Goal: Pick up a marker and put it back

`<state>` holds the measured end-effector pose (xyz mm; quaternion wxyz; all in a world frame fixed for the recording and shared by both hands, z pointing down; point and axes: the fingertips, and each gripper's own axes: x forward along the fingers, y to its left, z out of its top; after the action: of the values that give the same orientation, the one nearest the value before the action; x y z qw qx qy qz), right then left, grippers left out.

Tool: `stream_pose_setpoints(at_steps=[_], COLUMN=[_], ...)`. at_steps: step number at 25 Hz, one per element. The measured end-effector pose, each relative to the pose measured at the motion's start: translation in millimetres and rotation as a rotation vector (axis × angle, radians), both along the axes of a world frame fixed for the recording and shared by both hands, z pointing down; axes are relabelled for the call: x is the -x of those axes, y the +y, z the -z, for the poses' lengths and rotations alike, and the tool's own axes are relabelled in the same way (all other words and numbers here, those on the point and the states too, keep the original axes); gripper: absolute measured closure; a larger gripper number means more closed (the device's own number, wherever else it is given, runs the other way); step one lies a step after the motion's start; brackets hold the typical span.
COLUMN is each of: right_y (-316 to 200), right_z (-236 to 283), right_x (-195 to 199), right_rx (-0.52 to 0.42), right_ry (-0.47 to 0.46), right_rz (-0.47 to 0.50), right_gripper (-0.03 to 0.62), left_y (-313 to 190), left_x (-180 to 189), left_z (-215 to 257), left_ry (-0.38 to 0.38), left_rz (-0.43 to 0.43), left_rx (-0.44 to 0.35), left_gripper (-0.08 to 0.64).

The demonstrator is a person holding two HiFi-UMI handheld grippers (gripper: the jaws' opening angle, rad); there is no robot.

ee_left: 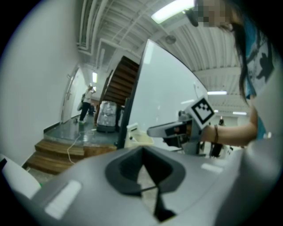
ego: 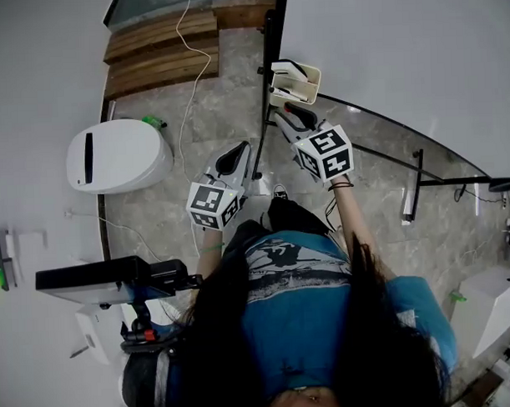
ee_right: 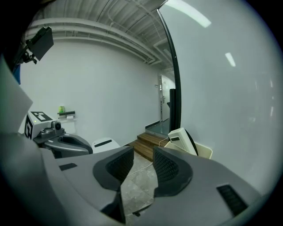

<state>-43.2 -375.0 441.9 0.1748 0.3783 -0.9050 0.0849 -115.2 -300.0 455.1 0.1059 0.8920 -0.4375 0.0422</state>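
Tools hover near the whiteboard tray [ee_right: 204, 152], right tool [ee_right: 139, 167] apart and empty, left tool [ee_left: 143, 165] together; no marker discernible, though one, likely light, stiff and slippery, would suit a mid-barrel grip

Blue printed T-shirt [ego: 302, 309], long dark hair [ego: 216, 333], black wristband [ego: 340, 185]

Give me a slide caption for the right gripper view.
Right gripper, open and empty, aimed toward the beige tray at the edge of the whiteboard.
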Motion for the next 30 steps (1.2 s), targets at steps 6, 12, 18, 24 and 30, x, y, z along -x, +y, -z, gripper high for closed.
stream_pose_setpoints(at_steps=[6,12,18,24,30], right_y=[-63,-86,-90,-91,-88], right_z=[-35,-61,-76,-75,-75], right_x=[-2,8,19,19,17], right_rx=[0.003,-0.002,0.051,0.063,0.058], right_ry=[0.179,0.423,0.471,0.499,0.494], right_rz=[0.096,0.236,0.271,0.299,0.285], right_gripper=[0.463,0.454,0.456,0.476,0.503], left_y=[-44,-63,-68,-70,-70], left_x=[-19,-30,-29,-26,-25], left_z=[-15,-15,-14,-14,-17], left_ry=[-0.013,-0.018,-0.018,-0.020,-0.027], left_rz=[0.016,0.030,0.044,0.054,0.055], left_rx=[0.024,0.026,0.029,0.034,0.033], left_gripper=[0.555,0.557,0.557,0.557,0.557])
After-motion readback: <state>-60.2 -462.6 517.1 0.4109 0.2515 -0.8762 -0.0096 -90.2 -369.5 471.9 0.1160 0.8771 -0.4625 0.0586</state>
